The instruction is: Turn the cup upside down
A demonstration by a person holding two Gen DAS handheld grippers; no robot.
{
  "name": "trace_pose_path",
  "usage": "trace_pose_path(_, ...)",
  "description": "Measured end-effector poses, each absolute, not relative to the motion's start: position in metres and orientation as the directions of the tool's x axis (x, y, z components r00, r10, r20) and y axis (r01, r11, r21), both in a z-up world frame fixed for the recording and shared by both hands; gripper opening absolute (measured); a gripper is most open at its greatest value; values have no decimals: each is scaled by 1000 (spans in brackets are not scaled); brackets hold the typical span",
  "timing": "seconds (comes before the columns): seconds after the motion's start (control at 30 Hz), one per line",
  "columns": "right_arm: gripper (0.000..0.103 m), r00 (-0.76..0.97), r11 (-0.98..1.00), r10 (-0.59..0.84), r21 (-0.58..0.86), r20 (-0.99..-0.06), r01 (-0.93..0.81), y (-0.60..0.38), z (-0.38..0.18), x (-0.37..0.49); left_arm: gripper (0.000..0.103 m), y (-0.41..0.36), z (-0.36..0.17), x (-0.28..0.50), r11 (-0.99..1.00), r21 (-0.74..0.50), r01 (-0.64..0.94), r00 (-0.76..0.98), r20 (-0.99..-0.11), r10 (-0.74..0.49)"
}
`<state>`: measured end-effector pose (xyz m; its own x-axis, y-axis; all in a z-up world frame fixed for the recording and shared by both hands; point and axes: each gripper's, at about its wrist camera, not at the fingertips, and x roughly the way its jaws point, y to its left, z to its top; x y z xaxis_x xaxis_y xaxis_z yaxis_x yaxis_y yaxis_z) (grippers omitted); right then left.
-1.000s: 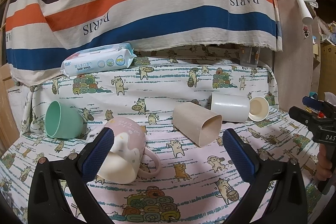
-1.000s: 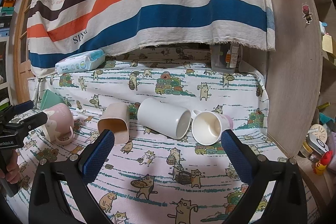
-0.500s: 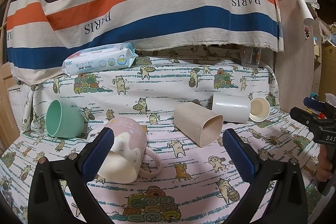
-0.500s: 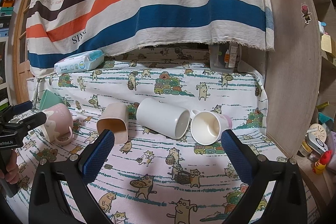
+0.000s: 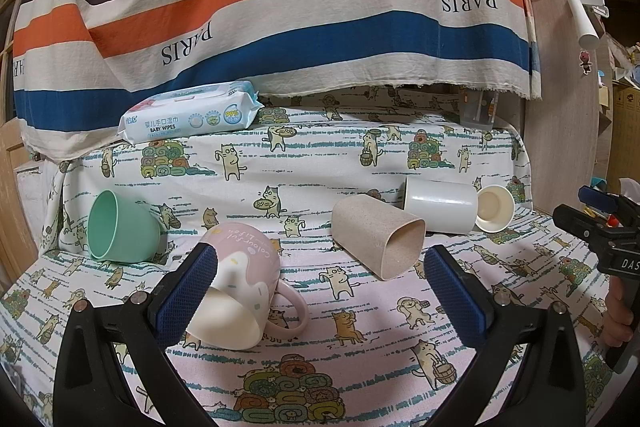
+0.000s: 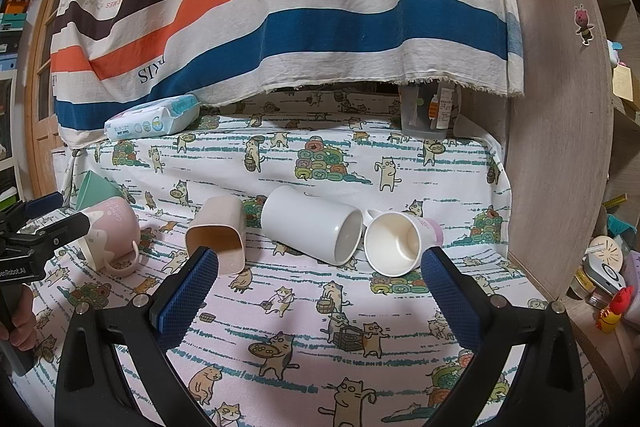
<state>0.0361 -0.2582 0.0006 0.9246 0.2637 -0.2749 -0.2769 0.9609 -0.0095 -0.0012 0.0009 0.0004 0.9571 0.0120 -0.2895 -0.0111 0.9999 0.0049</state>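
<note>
Several cups lie on their sides on the cat-print cloth (image 5: 360, 367). A pink mug (image 5: 240, 275) lies just behind my left gripper's left finger (image 5: 184, 291). A beige square cup (image 5: 380, 239), a white mug (image 5: 440, 205) and a small white cup (image 5: 494, 207) lie further right; a green cup (image 5: 116, 227) lies at the left. My left gripper (image 5: 320, 291) is open and empty. My right gripper (image 6: 320, 291) is open and empty, short of the white mug (image 6: 312, 223) and the small white cup (image 6: 396, 243). The beige cup (image 6: 218, 231) and pink mug (image 6: 112, 231) show there too.
A pack of baby wipes (image 5: 188, 117) lies at the back left under a hanging striped cloth (image 5: 280, 7). A wooden panel (image 6: 560, 147) stands along the right side. A clear container (image 6: 426, 115) stands at the back right. Small items (image 6: 608, 279) sit beyond the panel.
Both views have shifted only slightly. No cup has moved and both grippers stay open.
</note>
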Motion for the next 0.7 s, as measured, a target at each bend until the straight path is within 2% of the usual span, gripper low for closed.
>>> trace_pose_path(0.7,102,922,959,269,-7,-280,-282,-260,1,37,103,2,0,0,1000,0,-12,957,-290,12)
